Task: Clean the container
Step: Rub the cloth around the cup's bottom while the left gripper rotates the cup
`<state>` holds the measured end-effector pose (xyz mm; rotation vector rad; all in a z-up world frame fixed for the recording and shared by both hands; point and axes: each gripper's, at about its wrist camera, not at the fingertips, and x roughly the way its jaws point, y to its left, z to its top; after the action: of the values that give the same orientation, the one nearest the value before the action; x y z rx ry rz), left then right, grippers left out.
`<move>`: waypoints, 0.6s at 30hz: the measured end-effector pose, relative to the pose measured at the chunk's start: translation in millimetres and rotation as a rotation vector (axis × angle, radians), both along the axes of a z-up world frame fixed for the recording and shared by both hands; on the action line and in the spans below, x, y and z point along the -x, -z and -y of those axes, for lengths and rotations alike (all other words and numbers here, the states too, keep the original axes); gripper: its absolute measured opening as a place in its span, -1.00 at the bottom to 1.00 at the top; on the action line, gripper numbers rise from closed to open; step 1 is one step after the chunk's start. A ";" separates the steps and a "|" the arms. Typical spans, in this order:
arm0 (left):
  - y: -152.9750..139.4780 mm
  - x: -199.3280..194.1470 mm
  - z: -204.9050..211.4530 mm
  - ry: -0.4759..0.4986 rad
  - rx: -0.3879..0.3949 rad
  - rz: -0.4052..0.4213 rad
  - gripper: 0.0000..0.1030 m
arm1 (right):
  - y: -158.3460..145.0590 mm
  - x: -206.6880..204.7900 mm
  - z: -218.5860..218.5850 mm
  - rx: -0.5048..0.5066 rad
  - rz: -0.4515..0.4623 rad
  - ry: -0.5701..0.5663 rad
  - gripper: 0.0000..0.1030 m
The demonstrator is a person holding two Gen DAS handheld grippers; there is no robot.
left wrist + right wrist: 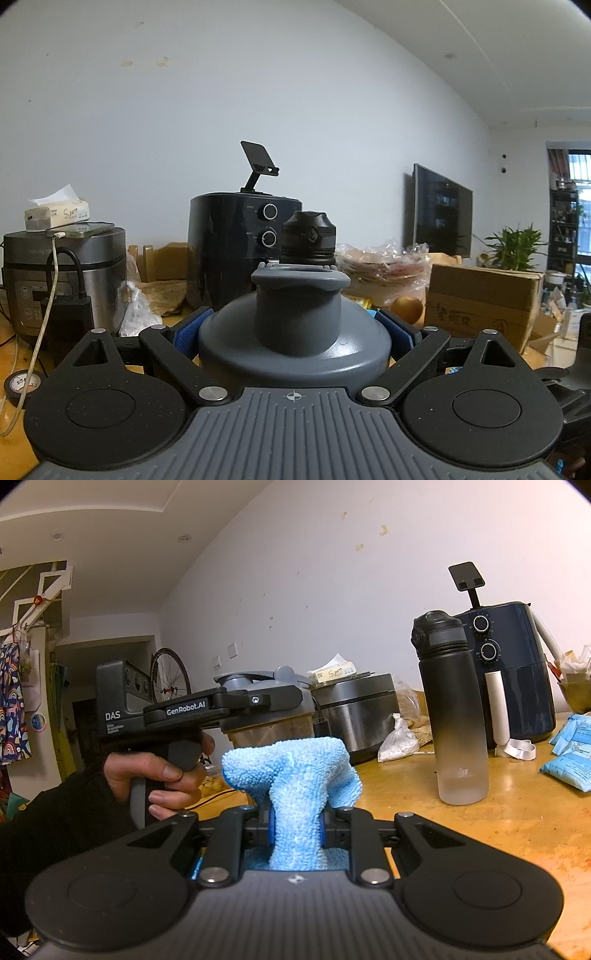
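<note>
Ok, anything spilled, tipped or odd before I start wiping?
Nothing spilled or tipped. The left gripper clamps the grey container upright, the right gripper pinches the blue cloth, and the black bottle stands upright. The table is just cluttered.

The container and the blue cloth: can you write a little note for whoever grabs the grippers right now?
Left hand-held gripper: shut on the grey-lidded container, held up off the table, upright.
Right hand-held gripper: shut on the blue cloth, which bunches out past its fingers.
Cloth and container are apart; in the right wrist view the container sits beyond and to the left of the cloth.
Done: both things are picked up.
Left: bring the cloth to the container and wipe it. No wiping shows yet.
</note>
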<state>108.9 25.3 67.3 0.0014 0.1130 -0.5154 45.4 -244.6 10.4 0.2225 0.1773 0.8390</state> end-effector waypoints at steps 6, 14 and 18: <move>-0.6 -0.2 -1.1 0.001 0.002 -0.004 0.85 | -0.4 0.2 0.4 0.001 0.000 0.002 -0.68; -0.3 -0.6 -1.8 0.001 0.004 -0.005 0.85 | -1.7 -2.1 -2.7 0.011 0.004 -0.003 -0.69; -0.3 -1.3 -2.2 0.001 0.004 -0.006 0.85 | -6.2 -4.6 -8.9 0.029 0.021 -0.010 -0.72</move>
<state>110.2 27.5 67.6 -0.0037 0.1182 -0.5170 50.1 -235.6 16.6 0.1857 0.1712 0.8478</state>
